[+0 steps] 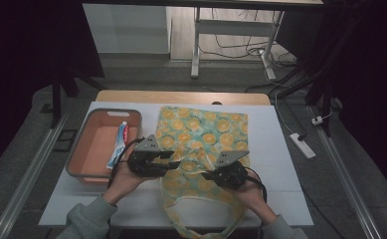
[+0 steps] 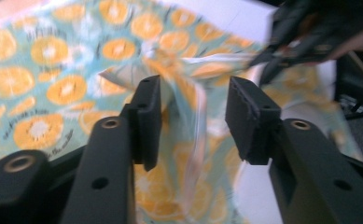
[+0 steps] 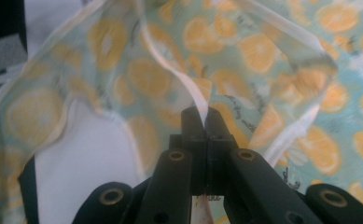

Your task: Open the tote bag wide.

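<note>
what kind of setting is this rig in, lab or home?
Most likely a lab or workshop data-collection setup, not a home: a white table under a fixed camera, a power strip and loose cables on the floor, and bare metal table legs behind.

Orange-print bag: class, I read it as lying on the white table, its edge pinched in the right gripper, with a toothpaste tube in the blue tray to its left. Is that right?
One slip: the tray holding the toothpaste tube is orange, not blue, as the high view shows. The bag does lie on the table, its edge pinched by the right gripper.
</note>
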Tool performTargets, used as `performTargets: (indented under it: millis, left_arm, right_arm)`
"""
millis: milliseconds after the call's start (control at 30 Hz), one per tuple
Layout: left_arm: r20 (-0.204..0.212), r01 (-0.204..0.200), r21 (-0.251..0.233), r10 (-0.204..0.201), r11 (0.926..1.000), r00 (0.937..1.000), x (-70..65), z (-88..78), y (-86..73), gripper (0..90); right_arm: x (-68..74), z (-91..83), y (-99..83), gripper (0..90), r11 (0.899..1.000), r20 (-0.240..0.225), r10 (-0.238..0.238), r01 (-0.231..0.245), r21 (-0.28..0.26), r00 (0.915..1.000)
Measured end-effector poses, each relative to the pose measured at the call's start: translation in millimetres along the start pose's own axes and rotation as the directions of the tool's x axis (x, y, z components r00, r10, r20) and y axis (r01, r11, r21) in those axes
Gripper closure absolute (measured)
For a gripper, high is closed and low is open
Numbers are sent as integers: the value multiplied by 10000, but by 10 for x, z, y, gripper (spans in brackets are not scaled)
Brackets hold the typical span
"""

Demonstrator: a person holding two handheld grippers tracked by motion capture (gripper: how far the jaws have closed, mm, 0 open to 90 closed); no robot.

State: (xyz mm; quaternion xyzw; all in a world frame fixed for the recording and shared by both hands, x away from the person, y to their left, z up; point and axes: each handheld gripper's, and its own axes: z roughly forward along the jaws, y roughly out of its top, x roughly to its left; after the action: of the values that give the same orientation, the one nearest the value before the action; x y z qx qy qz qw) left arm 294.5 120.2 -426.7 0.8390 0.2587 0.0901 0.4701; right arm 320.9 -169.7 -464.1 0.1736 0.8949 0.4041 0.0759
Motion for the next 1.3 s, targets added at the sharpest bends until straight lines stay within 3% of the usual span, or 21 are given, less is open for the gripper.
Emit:
performTargets:
  millis: [100, 267, 367, 400, 467, 533, 600, 633, 733, 800, 933, 1100, 1167, 1233, 1300]
  left_arm:
    - [82, -441, -182, 443, 9989, 9990, -150, -84, 52, 497]
    - [670, -1034, 74, 1027, 9946, 9925, -370, -51, 69, 492]
    - [1662, -1144, 803, 998, 9902, 9810, -455, 157, 7, 479]
    - [1747, -1175, 1090, 974, 9871, 9798, -480, 252, -22, 478]
    - [1790, -1395, 1807, 1069, 9736, 9780, -500, 430, -67, 466]
    - [1800, -1367, 2208, 974, 9657, 9788, -505, 578, -109, 459]
    - [2116, -1324, 2535, 786, 9582, 9742, -506, 729, -163, 459]
    - [2114, -1422, 2692, 856, 9525, 9736, -507, 771, -177, 453]
    - [1674, -1591, 3120, 1107, 9367, 9797, -522, 916, -229, 439]
    - [1564, -1566, 3304, 1097, 9308, 9816, -520, 989, -257, 427]
    - [1248, -1621, 3773, 1234, 9118, 9845, -498, 1114, -312, 404]
    - [1043, -1693, 4037, 1386, 8991, 9848, -473, 1183, -349, 418]
    - [1029, -1688, 4116, 1384, 8956, 9850, -455, 1190, -357, 462]
    - [1128, -1417, 4061, 1043, 9028, 9881, -423, 1209, -378, 489]
    - [975, -1368, 3978, 1064, 9072, 9895, -406, 1204, -393, 526]
  right_arm:
    - [-118, 10, 40, 894, 9980, -134, 565, -569, -283, 9983]
    - [-192, 62, 31, 893, 9966, -89, 797, -799, -199, 9968]
    - [-229, 79, 10, 893, 9951, -179, 963, -966, -192, 9952]
    - [-238, 85, 6, 894, 9948, -226, 993, -998, -197, 9948]
    - [-244, 91, 2, 893, 9947, -222, 1005, -1009, -204, 9947]
    - [-244, 89, 0, 893, 9948, -206, 989, -993, -203, 9949]
    - [-247, 82, -1, 893, 9942, -200, 1032, -1037, -271, 9945]
    - [-252, 75, -2, 893, 9941, -200, 1035, -1040, -294, 9944]
    - [-263, 62, -6, 893, 9930, -300, 1089, -1101, -421, 9936]
    - [-267, 55, -5, 893, 9923, -307, 1136, -1149, -458, 9931]
    - [-266, 49, -4, 893, 9917, -298, 1147, -1162, -547, 9930]
    - [-262, 29, 0, 893, 9916, -303, 1133, -1149, -591, 9931]
    - [-266, 17, 0, 893, 9911, -289, 1158, -1174, -622, 9929]
    - [-273, 2, -2, 893, 9904, -259, 1187, -1203, -686, 9926]
    - [-276, -4, -2, 893, 9904, -253, 1174, -1189, -711, 9928]
